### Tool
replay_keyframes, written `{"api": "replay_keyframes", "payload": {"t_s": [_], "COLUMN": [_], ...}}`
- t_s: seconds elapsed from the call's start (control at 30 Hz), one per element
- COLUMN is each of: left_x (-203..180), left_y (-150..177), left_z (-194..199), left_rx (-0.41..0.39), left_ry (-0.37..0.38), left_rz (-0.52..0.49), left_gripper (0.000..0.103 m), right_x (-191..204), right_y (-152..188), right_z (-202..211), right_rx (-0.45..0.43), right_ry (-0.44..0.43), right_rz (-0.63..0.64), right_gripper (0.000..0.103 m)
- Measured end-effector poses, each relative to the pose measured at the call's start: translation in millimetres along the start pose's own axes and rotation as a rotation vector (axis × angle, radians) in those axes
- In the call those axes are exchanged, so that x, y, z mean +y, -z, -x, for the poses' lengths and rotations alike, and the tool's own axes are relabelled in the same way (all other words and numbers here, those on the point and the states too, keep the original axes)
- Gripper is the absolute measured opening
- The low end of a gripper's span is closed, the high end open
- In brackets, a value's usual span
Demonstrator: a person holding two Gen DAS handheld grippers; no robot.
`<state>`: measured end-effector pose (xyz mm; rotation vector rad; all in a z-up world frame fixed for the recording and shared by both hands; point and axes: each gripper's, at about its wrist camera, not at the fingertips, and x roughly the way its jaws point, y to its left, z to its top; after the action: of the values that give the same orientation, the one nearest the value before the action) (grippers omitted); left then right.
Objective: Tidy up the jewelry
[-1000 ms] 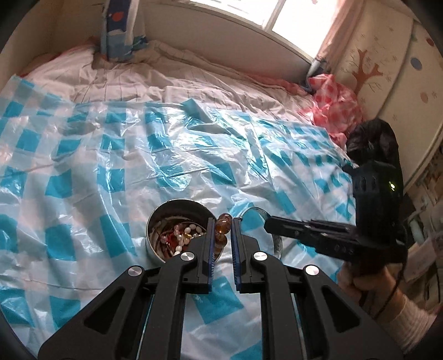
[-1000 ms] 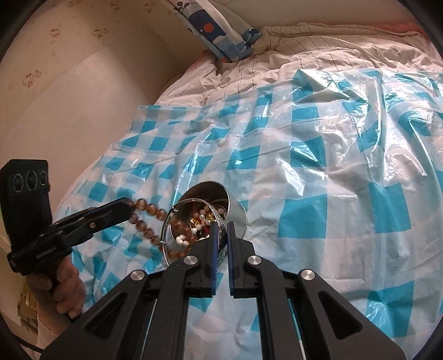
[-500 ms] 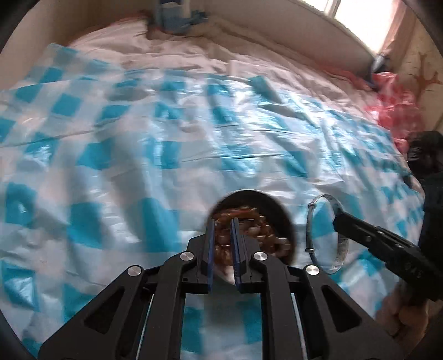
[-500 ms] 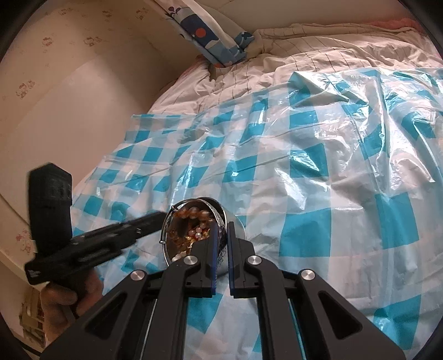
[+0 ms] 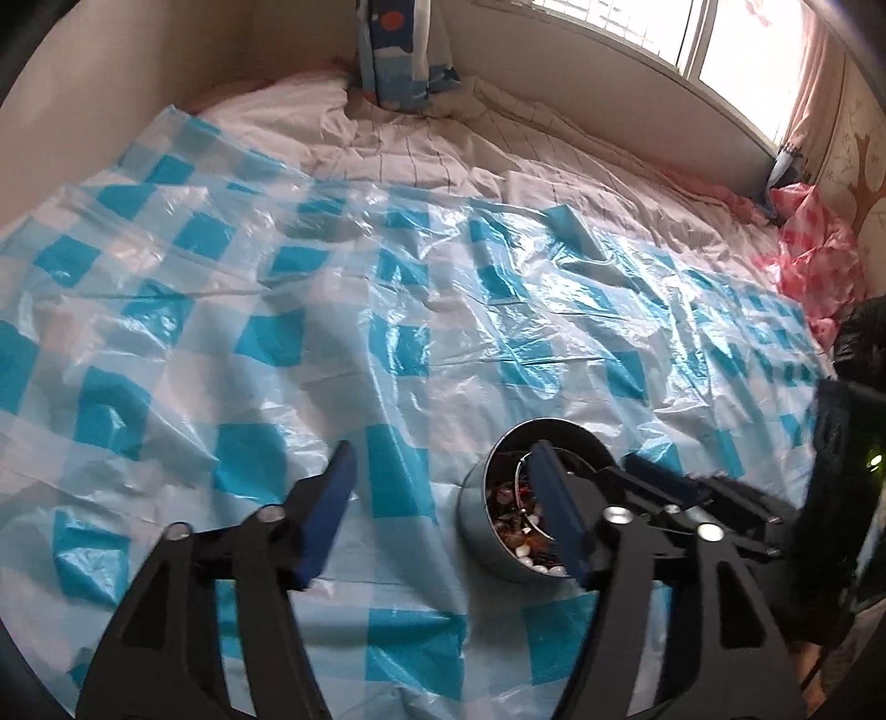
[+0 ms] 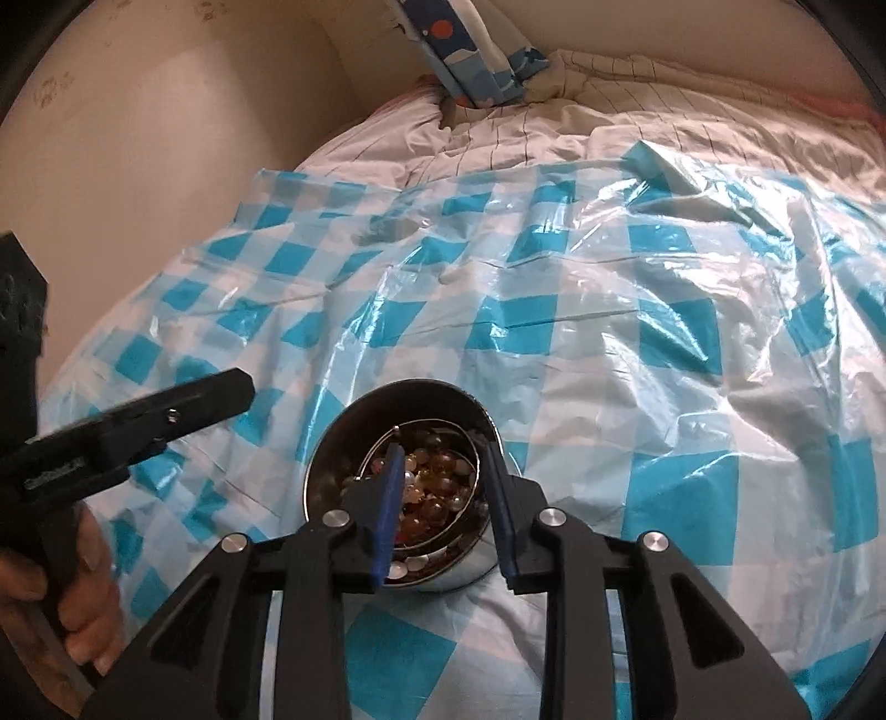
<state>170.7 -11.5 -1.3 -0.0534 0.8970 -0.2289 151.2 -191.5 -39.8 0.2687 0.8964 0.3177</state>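
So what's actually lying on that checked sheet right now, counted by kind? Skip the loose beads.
Metal tin: 1
Silver bangle inside the tin: 1
Bead heap inside the tin: 1, beads too many to count
Handheld grippers above it: 2, left gripper and right gripper, both opening with nothing between the jaws
Total: 5

A home bedroom: a bed (image 5: 554, 166) with rumpled striped bedding is lying under a window (image 5: 720, 50), a blue-checked plastic sheet (image 5: 387, 310) covering it, a cartoon-print pillow (image 5: 398, 55) leaning against the wall.
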Motion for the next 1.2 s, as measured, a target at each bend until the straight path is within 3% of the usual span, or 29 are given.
{"api": "replay_keyframes", "payload": {"t_s": [0.07,0.17,0.27,0.37,0.53,0.73,0.83,1.2], "left_x": [0,-1,-3,0,-3,-12,-12,-14], "left_y": [4,14,29,56,102,128,132,133], "left_z": [6,18,36,58,84,107,108,119], "left_rx": [-0.011,-0.003,-0.021,-0.03,0.006,-0.01,-0.023,-0.087], "left_ry": [-0.029,-0.06,-0.102,-0.135,-0.142,-0.155,-0.2,-0.226], "left_rz": [-0.002,-0.033,-0.079,-0.084,-0.094,-0.096,-0.089,-0.075], "left_gripper": [0.075,0.081,0.089,0.094,0.095,0.095,0.095,0.095], "right_x": [2,6,14,19,32,49,42,21], "right_y": [-1,1,13,38,84,122,128,133], "right_z": [5,31,73,114,148,175,184,190], "right_rx": [-0.016,-0.045,-0.103,-0.168,-0.168,-0.217,-0.24,-0.261], "right_ry": [0.041,0.078,0.145,0.212,0.285,0.34,0.319,0.304], "right_rz": [0.012,0.03,0.08,0.09,0.123,0.163,0.109,0.02], "right_gripper": [0.042,0.047,0.07,0.076,0.077,0.082,0.082,0.09]}}
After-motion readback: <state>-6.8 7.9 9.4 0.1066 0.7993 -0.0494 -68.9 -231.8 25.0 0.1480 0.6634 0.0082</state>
